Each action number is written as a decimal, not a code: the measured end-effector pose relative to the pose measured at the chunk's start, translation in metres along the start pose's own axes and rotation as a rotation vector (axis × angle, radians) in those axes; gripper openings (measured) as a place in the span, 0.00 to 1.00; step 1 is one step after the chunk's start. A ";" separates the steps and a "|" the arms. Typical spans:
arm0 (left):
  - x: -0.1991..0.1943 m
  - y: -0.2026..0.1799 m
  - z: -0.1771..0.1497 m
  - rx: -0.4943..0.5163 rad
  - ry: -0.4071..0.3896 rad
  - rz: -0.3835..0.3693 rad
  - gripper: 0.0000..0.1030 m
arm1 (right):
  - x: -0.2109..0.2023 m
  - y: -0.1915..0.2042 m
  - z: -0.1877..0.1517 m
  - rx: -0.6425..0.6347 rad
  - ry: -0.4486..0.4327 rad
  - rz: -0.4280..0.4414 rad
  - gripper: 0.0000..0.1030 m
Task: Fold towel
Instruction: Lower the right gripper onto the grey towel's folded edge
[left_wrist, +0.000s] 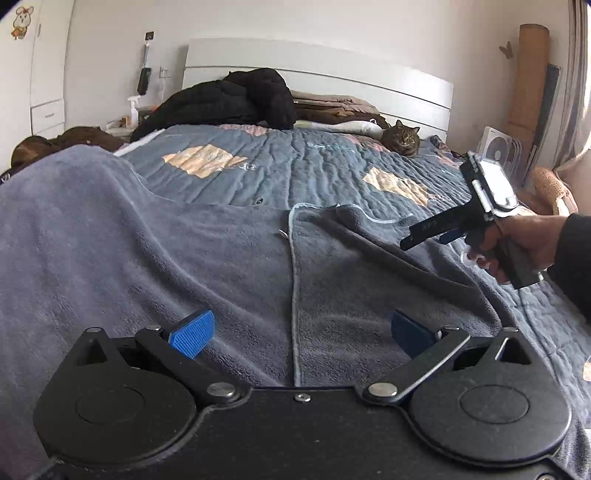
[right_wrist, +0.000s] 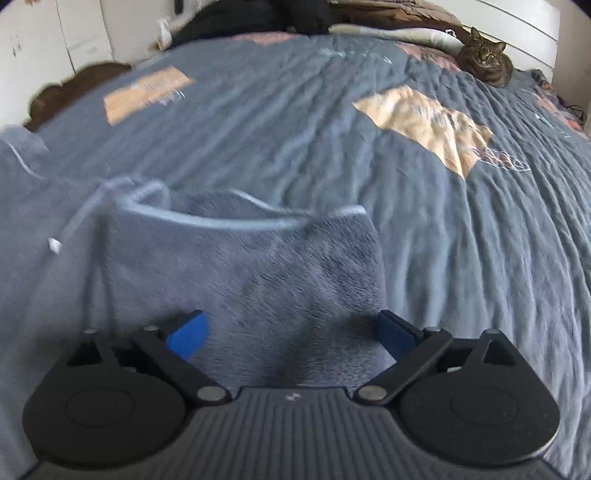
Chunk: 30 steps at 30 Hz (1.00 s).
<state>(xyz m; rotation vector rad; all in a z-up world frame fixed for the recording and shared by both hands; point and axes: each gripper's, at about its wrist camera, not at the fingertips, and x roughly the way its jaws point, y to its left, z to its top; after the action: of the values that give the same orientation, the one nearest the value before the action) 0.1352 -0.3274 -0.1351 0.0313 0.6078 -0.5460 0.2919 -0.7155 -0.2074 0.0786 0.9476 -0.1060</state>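
Grey towel (left_wrist: 184, 240) lies spread on the bed (left_wrist: 295, 166), long axis roughly 9-to-3 o'clock, pale hem (left_wrist: 294, 288) running 12 to 6. Open quilt beyond, toward 12; cat (left_wrist: 402, 140) at 1 (well apart). Left hand-held gripper (left_wrist: 295, 332) wide open, nothing held. Right hand-held gripper (right_wrist: 291, 332) also wide, empty, above a folded towel flap, w/ free room at 3.

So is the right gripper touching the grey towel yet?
Apart. The left wrist view shows the right gripper in the air above the towel, bedspread visible past its fingers.
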 end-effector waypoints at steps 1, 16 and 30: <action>0.000 0.000 0.000 -0.002 0.000 -0.003 1.00 | 0.001 -0.002 -0.001 0.013 -0.007 -0.002 0.92; 0.001 0.000 0.000 -0.027 0.005 -0.003 1.00 | 0.003 -0.020 0.017 0.157 0.007 -0.046 0.12; 0.003 0.002 -0.001 -0.039 0.012 -0.007 1.00 | -0.024 -0.099 -0.003 0.356 -0.072 -0.196 0.12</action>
<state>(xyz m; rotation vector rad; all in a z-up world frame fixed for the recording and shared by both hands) 0.1377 -0.3270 -0.1380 -0.0043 0.6301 -0.5409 0.2634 -0.8121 -0.1921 0.3086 0.8544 -0.4557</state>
